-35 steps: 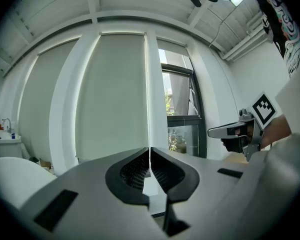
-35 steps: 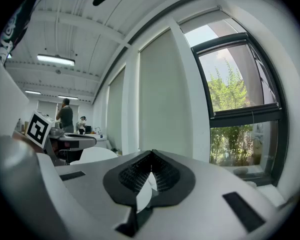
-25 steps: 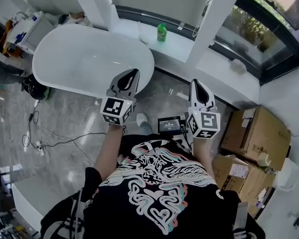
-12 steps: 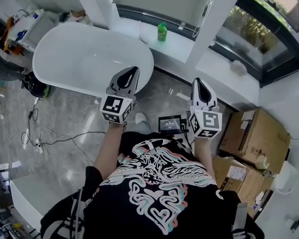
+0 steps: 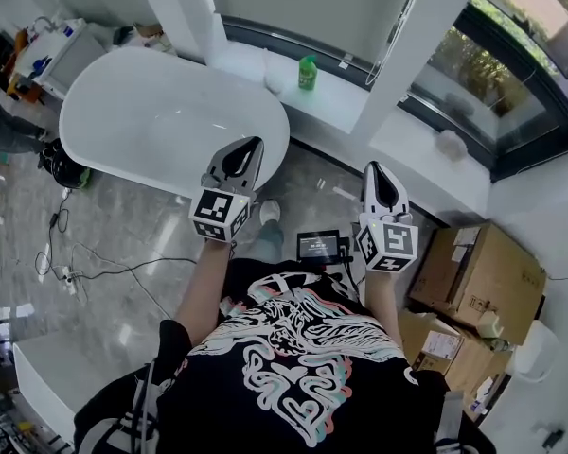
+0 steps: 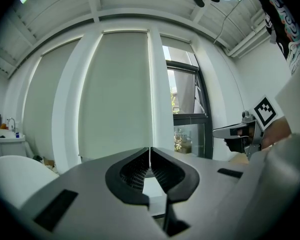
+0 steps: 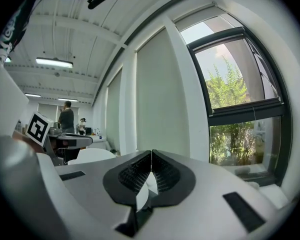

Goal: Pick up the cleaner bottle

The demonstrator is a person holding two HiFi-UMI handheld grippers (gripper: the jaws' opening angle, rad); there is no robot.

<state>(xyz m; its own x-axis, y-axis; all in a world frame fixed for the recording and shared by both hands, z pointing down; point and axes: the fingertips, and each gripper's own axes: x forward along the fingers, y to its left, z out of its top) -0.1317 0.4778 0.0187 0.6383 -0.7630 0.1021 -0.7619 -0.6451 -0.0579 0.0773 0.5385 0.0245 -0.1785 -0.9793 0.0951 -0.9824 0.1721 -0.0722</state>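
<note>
Head view: white tub (image 5: 161, 112) fills the upper left. Green bottle (image 5: 308, 70) stands upright on the white ledge (image 5: 350, 91) just past the tub's right end, under the window; label too small to read, nothing touching it. Left gripper (image 5: 255, 146) is held over the tub's near right rim, well short of the bottle. Its jaws are closed tip to tip with nothing between them, as the left gripper view confirms. Right gripper (image 5: 373, 167) is held to the right of the tub over grey floor, also well apart from the bottle, jaws pressed together and empty. In both gripper views the gripper's own grey body covers the lower frame, so the ledge surface and bottle cannot be made out there. Small screen (image 5: 319, 247) lies on the floor below the tub's right end, partly cut off by the person's black shirt (image 5: 293, 367). Cardboard boxes (image 5: 488, 263) sit far right of the tub, lower ones partly hidden behind the right arm.
</note>
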